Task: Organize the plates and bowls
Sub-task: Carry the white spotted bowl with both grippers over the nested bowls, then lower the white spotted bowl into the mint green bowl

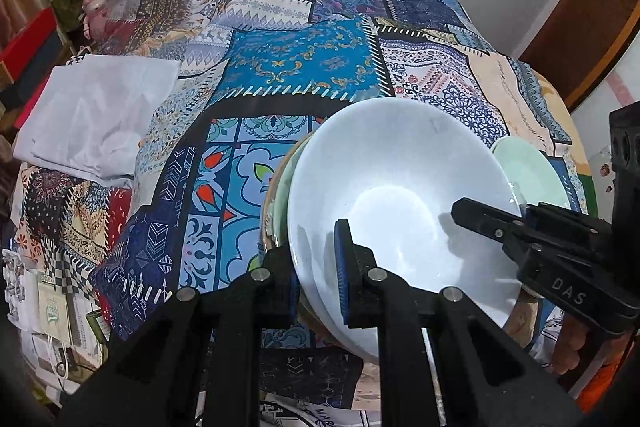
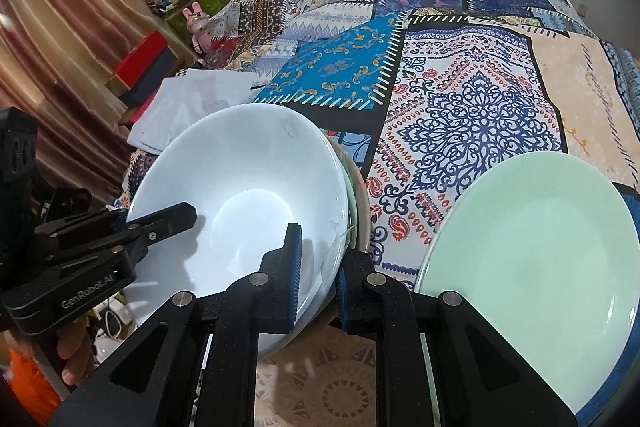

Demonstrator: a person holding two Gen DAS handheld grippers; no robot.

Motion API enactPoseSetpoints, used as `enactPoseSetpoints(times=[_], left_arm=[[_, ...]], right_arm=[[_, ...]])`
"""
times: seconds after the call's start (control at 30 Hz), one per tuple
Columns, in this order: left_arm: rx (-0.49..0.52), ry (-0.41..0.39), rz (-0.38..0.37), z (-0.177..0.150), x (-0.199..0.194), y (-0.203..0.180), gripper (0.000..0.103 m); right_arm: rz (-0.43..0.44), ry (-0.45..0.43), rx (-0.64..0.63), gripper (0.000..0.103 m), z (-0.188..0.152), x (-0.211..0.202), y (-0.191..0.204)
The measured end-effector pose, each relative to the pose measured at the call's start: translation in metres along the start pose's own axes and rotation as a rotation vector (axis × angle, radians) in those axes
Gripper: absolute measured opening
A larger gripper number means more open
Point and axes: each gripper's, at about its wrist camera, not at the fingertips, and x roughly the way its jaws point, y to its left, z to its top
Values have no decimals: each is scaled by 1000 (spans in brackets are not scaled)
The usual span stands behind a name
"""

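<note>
A white bowl (image 1: 396,195) sits on top of a stack of bowls, with a pale green bowl rim (image 1: 282,183) and a beige one showing under it. My left gripper (image 1: 316,263) is shut on the stack's left rim, one finger inside the white bowl and one outside. My right gripper (image 2: 318,267) is shut on the stack's right rim (image 2: 344,211) in the same way. Each gripper shows in the other's view, the right one in the left wrist view (image 1: 492,223). A pale green plate (image 2: 532,259) lies flat on the patchwork cloth to the right of the stack.
The table is covered with a patterned patchwork cloth (image 1: 304,63). A folded white cloth (image 1: 96,115) lies at the left. Boxes, a pink rabbit figure (image 1: 94,7) and clutter stand beyond the table's left side. A curtain (image 2: 60,39) hangs at the left.
</note>
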Motion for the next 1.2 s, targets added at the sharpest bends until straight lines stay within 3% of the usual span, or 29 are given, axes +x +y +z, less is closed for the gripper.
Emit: enactPoseSetpoints(times=[0.27,0.4,0.53,0.7,0.9,1.07,1.2], left_arm=[[13,-2,20,2,-3,-5,15],[48,-18,36,4,-9,-13,26],[28,-30,45,8,-14,-11,29],[16,-114,6,17,-42,-12,56],[-26,-134,24,20,-49,-3,57],[-57,-91,31,8,-38,9,57],[-83,-47,1,-4,-26,18,57]], right_arm=[[10,-1,7,14,-1,-1,-4],[16,-3,13,14,-1,-2,-5],[-3,-42,20,14,-1,-10,-8],[4,-67,9,14,3,-21,-8],[-38,-86,-37,14,1,-32,-5],[-48,-81,-35,30,0,-31,-9],[-49,-50,-21,33,-2,-20,-15]])
